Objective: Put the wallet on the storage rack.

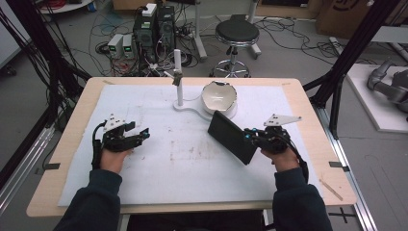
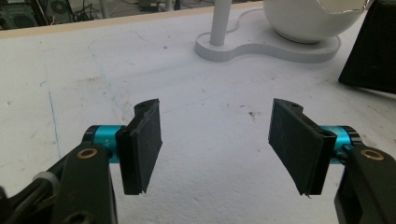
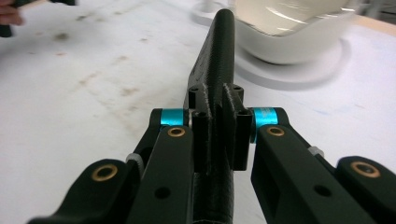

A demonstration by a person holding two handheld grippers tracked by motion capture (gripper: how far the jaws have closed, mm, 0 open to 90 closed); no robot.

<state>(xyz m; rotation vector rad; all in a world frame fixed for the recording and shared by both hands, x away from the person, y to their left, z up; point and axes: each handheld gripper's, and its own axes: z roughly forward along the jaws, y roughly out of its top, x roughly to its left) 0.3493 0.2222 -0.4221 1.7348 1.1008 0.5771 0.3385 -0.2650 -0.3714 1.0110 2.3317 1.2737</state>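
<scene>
A flat black slab hangs tilted just above the white mat, right of centre. My right gripper is shut on its right edge; in the right gripper view the pads clamp the slab edge-on. Behind it sits a white cracked-open bowl on a white base with an upright post. My left gripper rests low at the left of the mat. It stands open with only bare mat between its pads, and the bowl and slab lie farther off.
The white mat covers most of the wooden table. Beyond the far edge stand a black stool and computer boxes among cables. Black frame struts rise at the right corner.
</scene>
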